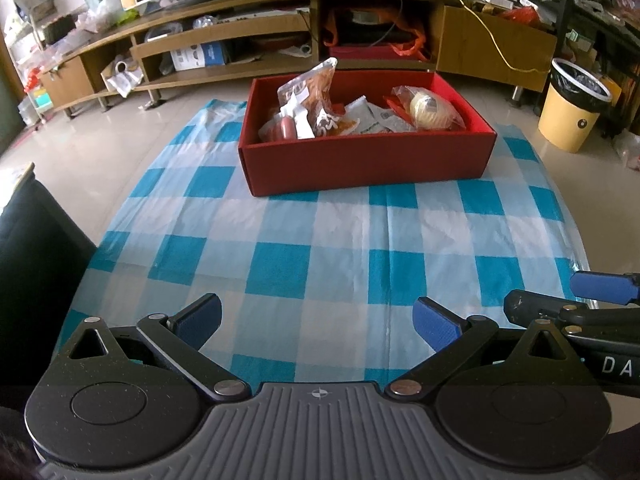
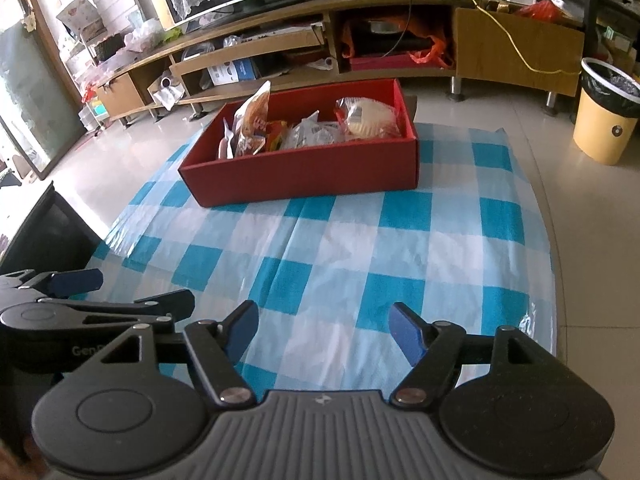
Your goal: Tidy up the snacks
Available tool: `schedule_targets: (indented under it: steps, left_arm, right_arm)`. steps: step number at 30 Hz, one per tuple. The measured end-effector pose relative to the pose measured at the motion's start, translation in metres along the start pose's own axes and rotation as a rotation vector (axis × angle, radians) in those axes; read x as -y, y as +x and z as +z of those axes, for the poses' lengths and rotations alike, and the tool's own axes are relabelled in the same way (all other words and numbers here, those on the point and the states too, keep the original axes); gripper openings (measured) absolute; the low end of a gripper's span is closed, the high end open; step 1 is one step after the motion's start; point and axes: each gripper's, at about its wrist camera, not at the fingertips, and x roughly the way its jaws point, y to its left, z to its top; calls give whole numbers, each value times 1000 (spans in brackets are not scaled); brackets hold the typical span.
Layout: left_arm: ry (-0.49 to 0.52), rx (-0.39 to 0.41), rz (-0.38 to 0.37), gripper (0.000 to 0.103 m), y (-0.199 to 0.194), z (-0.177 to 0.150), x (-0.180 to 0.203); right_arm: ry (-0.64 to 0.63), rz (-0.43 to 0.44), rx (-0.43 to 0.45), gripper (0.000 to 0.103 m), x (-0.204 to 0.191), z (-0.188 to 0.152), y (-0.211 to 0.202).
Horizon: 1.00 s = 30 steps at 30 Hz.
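Fingers of the left gripper (image 1: 318,322) stand spread wide with nothing between them, only the checked cloth showing in the gap; their blue pads (image 1: 436,330) face inward. The right gripper (image 2: 324,330) is likewise spread and empty, its blue-padded fingers (image 2: 406,334) angled apart above the same cloth. Each gripper shows in the other's view: the right one enters the left wrist view at the right edge, and the left one lies at the left edge of the right wrist view, so the two sit side by side at the near end of the bench (image 2: 550,264).

Beyond them the blue-and-white checked cloth (image 1: 340,240) covers the bench and lies bare up to the far end. There a red box (image 1: 360,160) rests on the cloth, well apart from both grippers. Inside it the snacks (image 1: 360,118) are gathered: a tall clear bag with orange-brown contents (image 1: 320,88) stands upright toward the left, a small sausage-like pack (image 1: 286,128) lies beside it, silvery wrappers fill the middle, and a round pale bun in a clear wrapper (image 1: 430,110) leans at the right.

Past the bench is a tiled floor (image 1: 160,128), a long wooden TV stand (image 1: 248,26) cluttered with boxes and cables, and a yellow bin with a black liner (image 1: 570,114) at the right.
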Motion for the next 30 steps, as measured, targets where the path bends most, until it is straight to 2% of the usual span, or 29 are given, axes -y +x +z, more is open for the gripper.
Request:
schedule_targets:
  steps: [26,30]
  left_arm:
    - [2,-10,-2,102,0,-7,-3]
    - [-5,-2,-4,102,-2,-7,-5]
  right_arm:
    - [-9,5,-16,70,-3,-6,1]
    - [-5,11,-11,73,-3,-7,1]
